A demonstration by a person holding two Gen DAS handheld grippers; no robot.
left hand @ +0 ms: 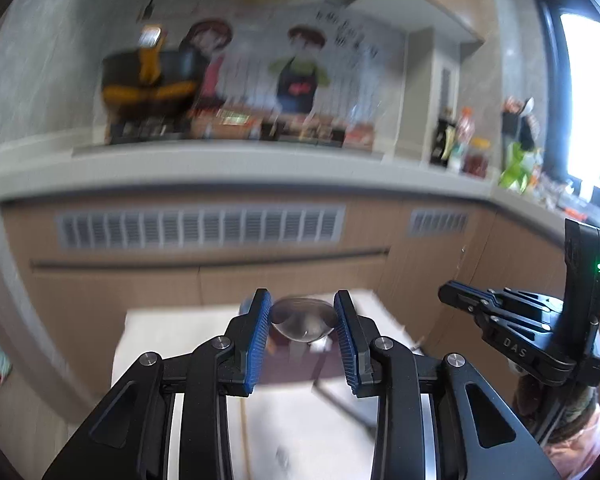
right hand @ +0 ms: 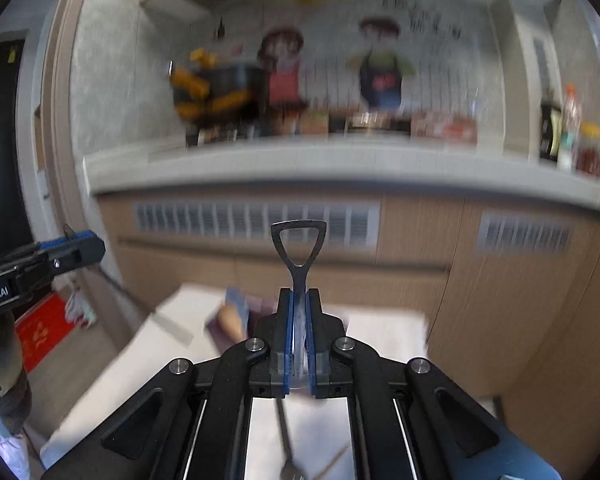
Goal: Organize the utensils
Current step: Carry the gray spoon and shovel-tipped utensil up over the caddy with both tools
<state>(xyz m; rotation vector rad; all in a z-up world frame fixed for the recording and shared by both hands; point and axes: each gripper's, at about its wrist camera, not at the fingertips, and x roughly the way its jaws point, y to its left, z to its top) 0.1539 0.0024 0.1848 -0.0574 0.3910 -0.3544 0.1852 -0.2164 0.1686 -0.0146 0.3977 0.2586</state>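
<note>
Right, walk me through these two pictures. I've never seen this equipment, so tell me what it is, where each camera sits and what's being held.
No robot here: a person carries two handheld grippers, each with a fisheye camera looking along its fingers. In the left camera's view the left gripper has a shiny spoon bowl between its parted blue pads; contact is unclear. The right gripper is shut on a metal utensil handle with a triangular loop. Below lies a white table, blurred. A kitchen counter stands behind.
</note>
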